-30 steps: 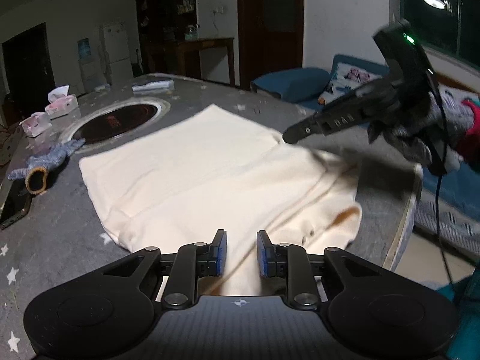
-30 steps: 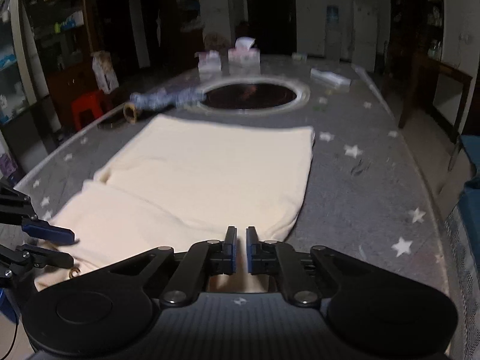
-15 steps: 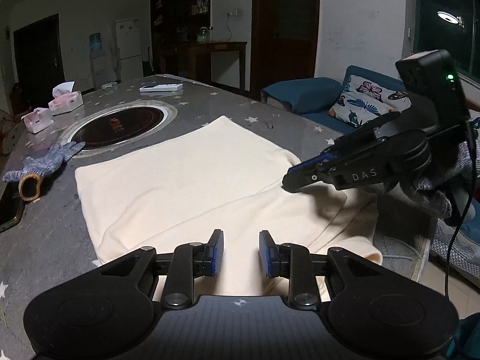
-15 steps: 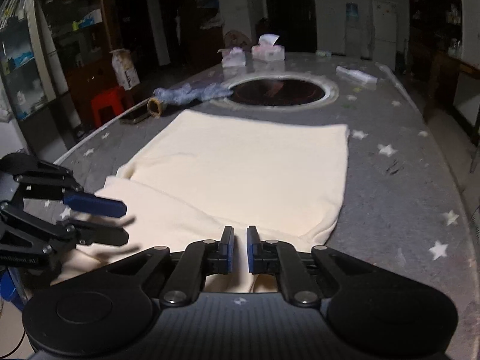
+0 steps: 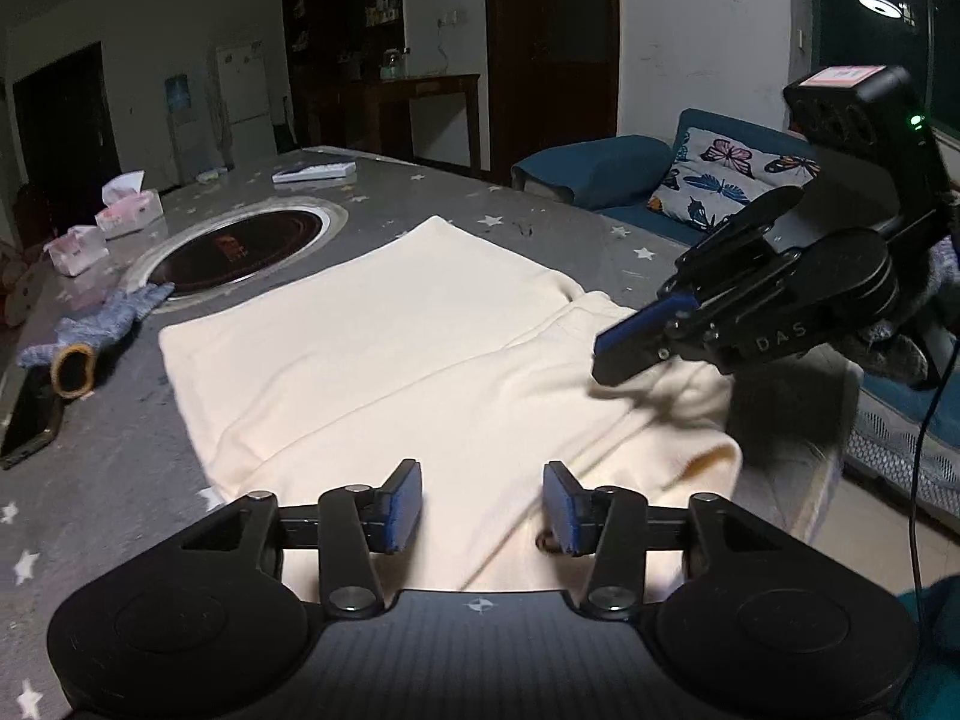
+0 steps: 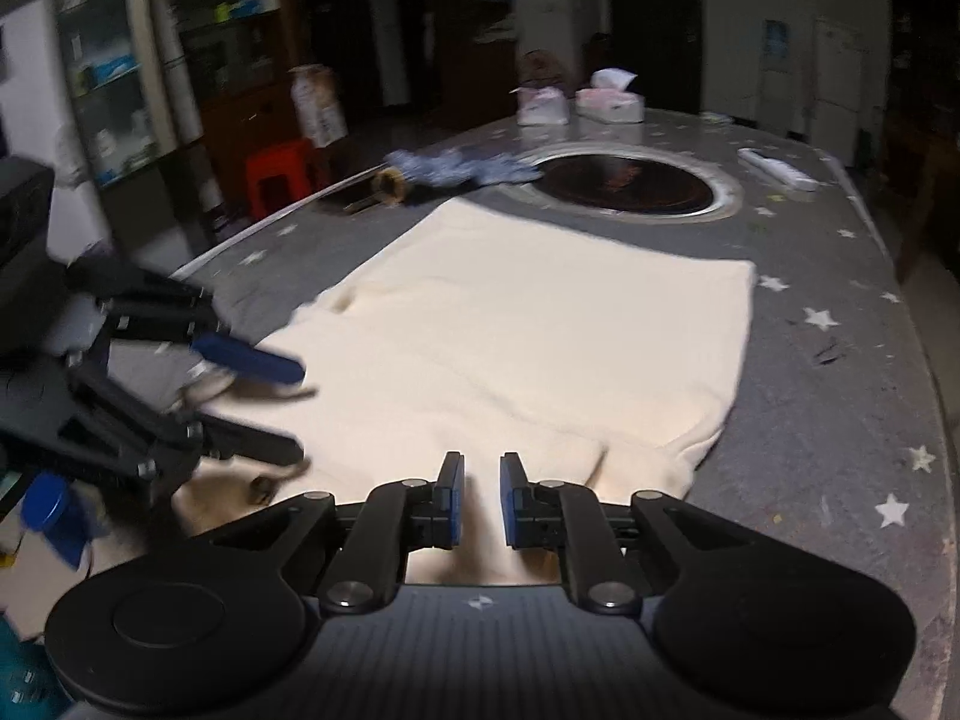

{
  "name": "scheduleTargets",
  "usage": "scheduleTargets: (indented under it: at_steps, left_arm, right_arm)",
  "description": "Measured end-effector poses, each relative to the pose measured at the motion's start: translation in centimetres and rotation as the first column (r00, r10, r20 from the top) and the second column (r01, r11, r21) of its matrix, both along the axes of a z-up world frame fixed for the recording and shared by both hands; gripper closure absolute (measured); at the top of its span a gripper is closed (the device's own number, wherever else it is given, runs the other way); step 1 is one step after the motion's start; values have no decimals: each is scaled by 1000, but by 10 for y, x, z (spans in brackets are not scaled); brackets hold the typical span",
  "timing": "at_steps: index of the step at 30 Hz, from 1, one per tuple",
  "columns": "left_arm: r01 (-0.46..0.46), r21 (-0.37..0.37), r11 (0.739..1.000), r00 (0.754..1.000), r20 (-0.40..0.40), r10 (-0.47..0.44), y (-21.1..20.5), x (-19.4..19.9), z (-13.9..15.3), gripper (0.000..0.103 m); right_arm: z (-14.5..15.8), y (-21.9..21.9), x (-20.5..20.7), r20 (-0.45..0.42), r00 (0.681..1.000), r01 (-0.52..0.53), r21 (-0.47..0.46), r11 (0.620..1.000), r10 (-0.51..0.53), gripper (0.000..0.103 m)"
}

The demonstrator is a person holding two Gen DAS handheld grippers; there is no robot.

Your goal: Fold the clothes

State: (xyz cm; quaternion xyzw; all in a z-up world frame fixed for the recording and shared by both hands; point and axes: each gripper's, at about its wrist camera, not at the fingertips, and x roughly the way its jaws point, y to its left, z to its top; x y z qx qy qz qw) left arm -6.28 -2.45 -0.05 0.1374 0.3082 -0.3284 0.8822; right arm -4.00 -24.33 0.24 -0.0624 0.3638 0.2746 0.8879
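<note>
- The dim room held a grey star-printed desk (image 5: pixel 108 480) with a round inset burner (image 5: pixel 240 243).
- The cream garment (image 5: pixel 384 354) lay flat just beside the burner, partly folded.
- The left gripper (image 5: pixel 480 507) was opening its jaws, nothing pinched; a second earlier they stood narrower.
- The right gripper (image 6: pixel 478 498), barely parted and opening, gripped nothing.
- Next, I judged, came seizing the near hem.

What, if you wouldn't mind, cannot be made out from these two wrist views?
- Cream garment: near hem hidden behind each gripper's body, both views.
- Left gripper: motion-blurred, right wrist view; grip unclear.
- Phone: cut off by left edge, left wrist view.
- Shelf contents: too dark, blurred.
</note>
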Motion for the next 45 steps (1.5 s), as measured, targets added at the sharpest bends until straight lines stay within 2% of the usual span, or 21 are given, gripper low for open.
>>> scheduleTargets:
  at_steps: [4, 9, 19, 23, 27, 29, 32, 33, 36, 39, 41, 45]
  left_arm:
    - [31, 25, 999, 999, 18, -31, 8, -22, 4, 48]
    - [74, 83, 994, 995, 60, -79, 16, -49, 5, 44]
    - [115, 132, 985, 986, 102, -128, 16, -61, -2, 44]
    - [110, 144, 983, 983, 133, -129, 14, -58, -6, 44]
    - [128, 179, 975, 977, 144, -155, 6, -54, -16, 45]
    - [135, 174, 975, 977, 139, -160, 3, -51, -17, 50]
    - [140, 153, 978, 977, 136, -161, 2, -48, -17, 68]
    - [141, 144, 979, 978, 135, -161, 1, -47, -16, 77]
    - [128, 109, 986, 980, 137, -142, 2, -41, -10, 88]
    - [97, 66, 993, 986, 132, -105, 4, -30, -1, 92]
    - [77, 41, 996, 989, 125, -82, 4, -20, 5, 93]
    - [50, 6, 999, 993, 106, -50, 3, -1, 12, 93]
  right_arm:
    - [-10, 0, -5, -26, 1000, -17, -37, 999, 16, 91]
    - [-5, -3, -10, -33, 999, -28, -31, 999, 27, 90]
    - [8, -12, -20, -22, 999, -30, -57, 998, 29, 89]
    - [13, -16, -26, -5, 999, -36, -71, 997, 36, 79]
    - [14, -16, -29, 2, 999, -45, -90, 995, 46, 77]
    - [15, -17, -31, 6, 999, -48, -97, 994, 49, 76]
    - [16, -18, -33, 11, 998, -53, -107, 993, 54, 75]
    - [16, -19, -34, 14, 998, -54, -110, 992, 56, 74]
    - [18, -21, -35, 19, 998, -60, -114, 992, 63, 69]
    - [19, -23, -37, 23, 997, -69, -116, 991, 72, 69]
    - [20, -22, -39, 29, 996, -82, -118, 990, 86, 64]
    - [23, -20, -44, 36, 992, -119, -120, 986, 124, 64]
